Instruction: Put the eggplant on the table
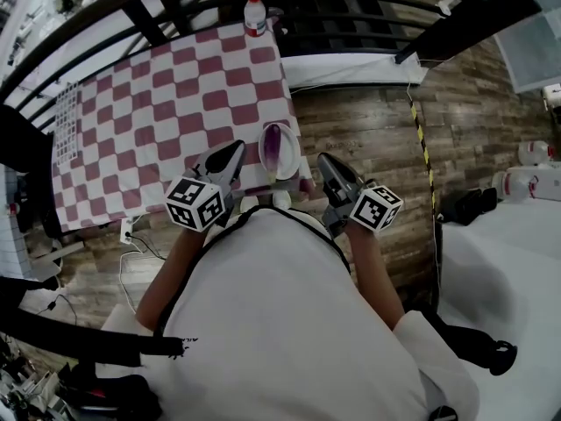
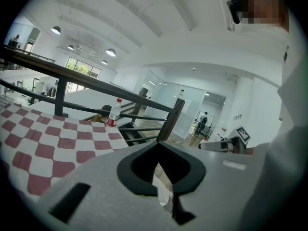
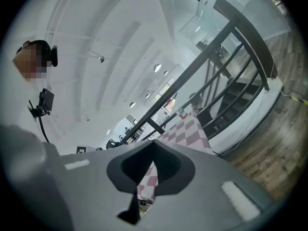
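Eggplant (image 1: 279, 146) lies on a white plate (image 1: 290, 173) at the counter's (image 1: 158, 121) lower-right corner. Its long axis runs up-frame, right between left tool (image 1: 237, 150) and right tool (image 1: 323, 159), both closed and empty. Looks equally near either.

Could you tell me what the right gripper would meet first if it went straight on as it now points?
Probably the white plate holding the eggplant at the corner of the table, though depth is unclear.
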Demonstrator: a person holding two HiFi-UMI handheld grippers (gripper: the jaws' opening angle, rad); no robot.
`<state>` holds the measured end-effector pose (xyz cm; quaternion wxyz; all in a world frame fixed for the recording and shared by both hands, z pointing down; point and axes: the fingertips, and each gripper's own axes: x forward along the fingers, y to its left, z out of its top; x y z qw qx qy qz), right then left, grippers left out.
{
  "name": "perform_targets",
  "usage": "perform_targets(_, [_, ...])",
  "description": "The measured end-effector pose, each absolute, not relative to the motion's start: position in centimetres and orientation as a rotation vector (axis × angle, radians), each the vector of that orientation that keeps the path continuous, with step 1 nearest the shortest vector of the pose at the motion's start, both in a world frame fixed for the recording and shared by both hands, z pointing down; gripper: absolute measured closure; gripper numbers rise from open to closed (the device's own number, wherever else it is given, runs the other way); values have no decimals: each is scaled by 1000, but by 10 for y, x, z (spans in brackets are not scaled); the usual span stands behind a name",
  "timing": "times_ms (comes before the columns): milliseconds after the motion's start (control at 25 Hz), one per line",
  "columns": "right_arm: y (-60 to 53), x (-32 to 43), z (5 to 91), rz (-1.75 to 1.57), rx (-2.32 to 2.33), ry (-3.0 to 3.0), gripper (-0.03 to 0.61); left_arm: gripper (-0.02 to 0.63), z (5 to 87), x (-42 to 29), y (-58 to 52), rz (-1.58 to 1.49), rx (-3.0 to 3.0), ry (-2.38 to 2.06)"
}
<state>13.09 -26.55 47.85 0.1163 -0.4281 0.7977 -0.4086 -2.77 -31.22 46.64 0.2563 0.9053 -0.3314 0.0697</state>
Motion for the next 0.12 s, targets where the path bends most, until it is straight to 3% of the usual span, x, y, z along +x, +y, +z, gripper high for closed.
perform_targets(120, [-266, 128, 478, -1190, -1262, 2347, 572, 614, 468, -30, -312, 193, 2452, -900])
